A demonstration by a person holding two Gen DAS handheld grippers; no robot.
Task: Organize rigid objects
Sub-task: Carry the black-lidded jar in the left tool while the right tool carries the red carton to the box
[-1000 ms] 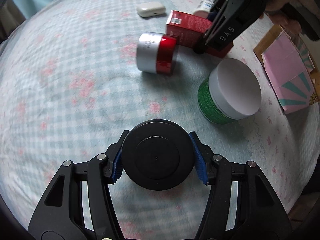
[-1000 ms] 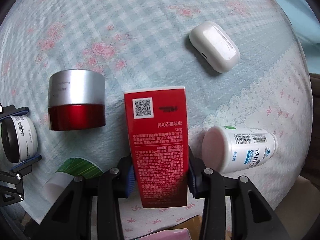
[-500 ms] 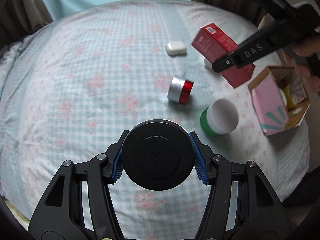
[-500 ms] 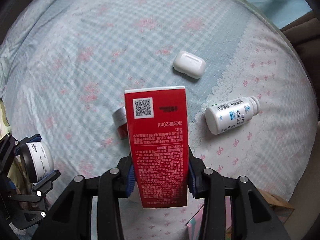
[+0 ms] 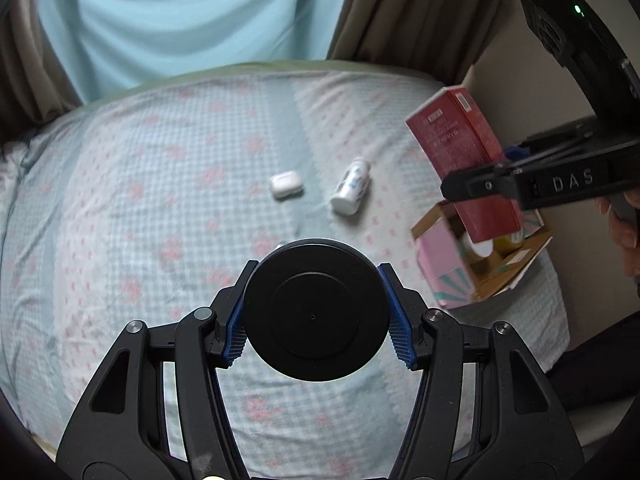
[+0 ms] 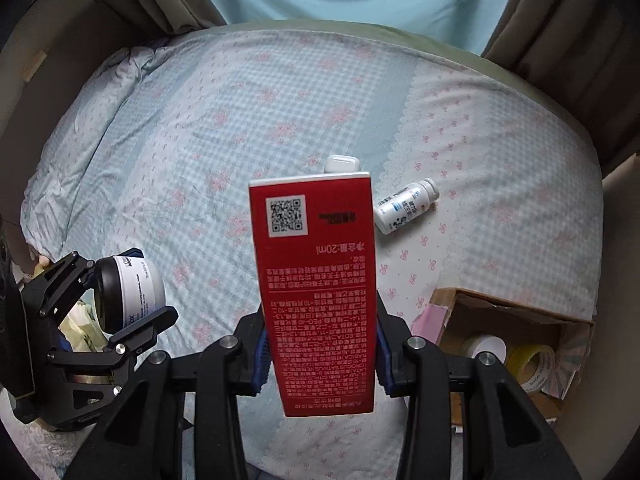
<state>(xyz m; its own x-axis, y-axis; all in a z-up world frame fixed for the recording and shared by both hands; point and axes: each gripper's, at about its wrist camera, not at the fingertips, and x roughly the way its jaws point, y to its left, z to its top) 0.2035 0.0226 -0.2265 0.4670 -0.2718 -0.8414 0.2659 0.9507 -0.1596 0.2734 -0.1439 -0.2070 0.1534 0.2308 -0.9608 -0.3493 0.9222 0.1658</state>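
Observation:
My left gripper [image 5: 316, 316] is shut on a white jar with a black lid [image 5: 316, 314], held high above the bed; the jar also shows in the right wrist view [image 6: 132, 288]. My right gripper [image 6: 320, 354] is shut on a tall red box [image 6: 318, 292], held in the air; in the left wrist view the red box [image 5: 460, 160] hangs over an open cardboard box [image 5: 480, 264] at the bed's right edge. A white earbud case [image 5: 286, 184] and a white pill bottle [image 5: 352, 192] lie on the bedspread.
The cardboard box [image 6: 516, 320] holds tape rolls [image 6: 528, 360]. The checked bedspread [image 6: 240, 128] spreads wide to the left. Curtains [image 5: 180, 12] hang behind the bed. A hand [image 5: 624, 232] grips the right tool.
Both grippers have risen far above the bed with their loads. The red box has moved right, over the cardboard box. The red-and-silver jar and green tub are out of view.

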